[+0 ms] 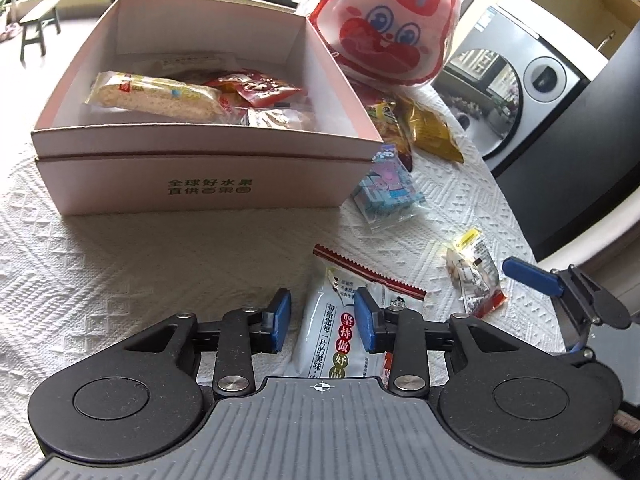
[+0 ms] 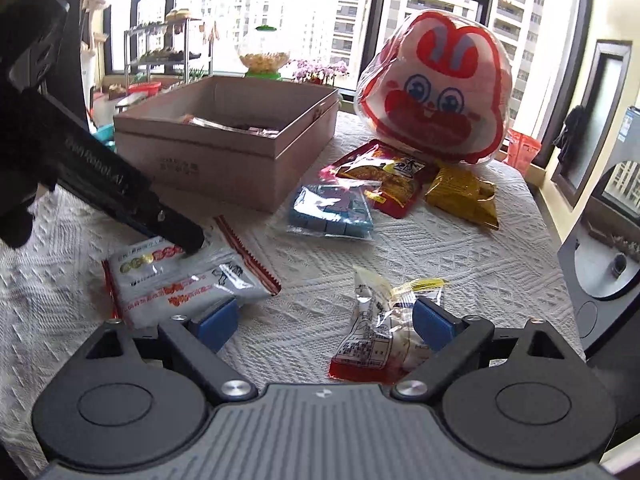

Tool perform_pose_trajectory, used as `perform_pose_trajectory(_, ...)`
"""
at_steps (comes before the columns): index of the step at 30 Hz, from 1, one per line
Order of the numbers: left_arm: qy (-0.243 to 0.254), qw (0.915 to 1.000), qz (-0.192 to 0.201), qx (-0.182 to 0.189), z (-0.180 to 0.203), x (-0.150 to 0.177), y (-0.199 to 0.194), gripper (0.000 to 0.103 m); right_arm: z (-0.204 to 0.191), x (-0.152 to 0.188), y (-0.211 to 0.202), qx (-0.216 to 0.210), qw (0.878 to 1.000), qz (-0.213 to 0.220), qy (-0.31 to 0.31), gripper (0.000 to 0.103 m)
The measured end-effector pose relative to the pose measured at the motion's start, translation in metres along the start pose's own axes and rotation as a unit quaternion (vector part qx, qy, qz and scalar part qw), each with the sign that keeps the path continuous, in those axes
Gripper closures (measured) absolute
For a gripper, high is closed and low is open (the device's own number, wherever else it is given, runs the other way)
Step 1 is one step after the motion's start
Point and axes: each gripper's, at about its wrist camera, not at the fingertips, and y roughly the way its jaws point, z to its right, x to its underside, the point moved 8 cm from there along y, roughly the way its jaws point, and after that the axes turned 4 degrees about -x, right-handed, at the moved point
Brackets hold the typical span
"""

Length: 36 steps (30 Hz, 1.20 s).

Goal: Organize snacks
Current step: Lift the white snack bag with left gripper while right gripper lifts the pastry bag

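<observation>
An open pink box (image 1: 160, 184) holding several snack packets stands on the white cloth; it also shows in the right wrist view (image 2: 224, 160). My left gripper (image 1: 323, 322) is open, its blue pads on either side of a white packet with red serrated edges (image 1: 340, 312), which also shows in the right wrist view (image 2: 180, 284). My right gripper (image 2: 326, 318) is open around a small clear packet with a red end (image 2: 380, 328), seen also in the left wrist view (image 1: 476, 276). A blue packet (image 2: 336, 212), a red packet (image 2: 384, 176) and a yellow packet (image 2: 464, 194) lie by the box.
A big red-and-white rabbit-face bag (image 2: 436, 88) stands behind the loose snacks. A candy dispenser with a green base (image 2: 264, 56) is behind the box. A dark appliance (image 2: 600, 256) stands past the table's right edge. The right gripper's finger (image 1: 532, 276) shows at the right of the left wrist view.
</observation>
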Motion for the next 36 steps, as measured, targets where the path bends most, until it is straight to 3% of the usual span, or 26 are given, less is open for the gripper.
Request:
perform_pose_trajectory(6, -0.003, 0.9998, -0.014, 0.017, 0.004, 0.006, 0.0, 0.064, -0.008, 0.0, 0.002, -0.039, 0.999, -0.01, 0.022, 0.008)
perform_pose_trajectory(8, -0.015, 0.9992, -0.018, 0.034, 0.001, 0.012, -0.001, 0.064, -0.017, 0.005, 0.009, -0.033, 0.999, -0.021, 0.007, 0.008)
perform_pose_trajectory(10, -0.018, 0.9985, -0.02, 0.048, -0.003, 0.017, -0.004, 0.064, -0.022, 0.006, 0.007, -0.016, 1.0, -0.007, -0.009, 0.008)
perform_pose_trajectory(15, -0.046, 0.9909, -0.043, 0.119, -0.005, 0.032, -0.009, 0.064, -0.017, 0.008, 0.005, -0.012, 1.0, -0.007, -0.003, 0.008)
perform_pose_trajectory(20, -0.056, 0.9814, -0.007, 0.183, 0.018, 0.024, -0.018, 0.064, -0.008, 0.011, 0.006, 0.008, 1.0, -0.007, 0.0, 0.008)
perform_pose_trajectory(22, -0.047, 0.9828, -0.012, 0.178, 0.029, 0.023, -0.01, 0.064, -0.003, 0.015, 0.007, 0.016, 1.0, -0.01, -0.001, 0.008)
perform_pose_trajectory(25, -0.022, 0.991, -0.027, 0.129, 0.04, 0.025, 0.013, 0.066, 0.002, 0.019, 0.006, 0.022, 1.0, -0.015, -0.002, 0.008)
perform_pose_trajectory(26, -0.018, 0.9927, -0.026, 0.116, 0.043, 0.025, 0.019, 0.073, 0.003, 0.02, 0.005, 0.022, 1.0, -0.016, -0.001, 0.008)
perform_pose_trajectory(33, -0.048, 0.9909, 0.018, 0.124, 0.043, 0.025, 0.014, 0.081, 0.017, 0.02, -0.007, 0.026, 1.0, -0.007, 0.006, 0.008)
perform_pose_trajectory(36, -0.064, 0.9913, 0.04, 0.108, 0.032, 0.026, 0.004, 0.082, 0.032, 0.011, -0.014, 0.028, 0.999, 0.003, 0.029, 0.008)
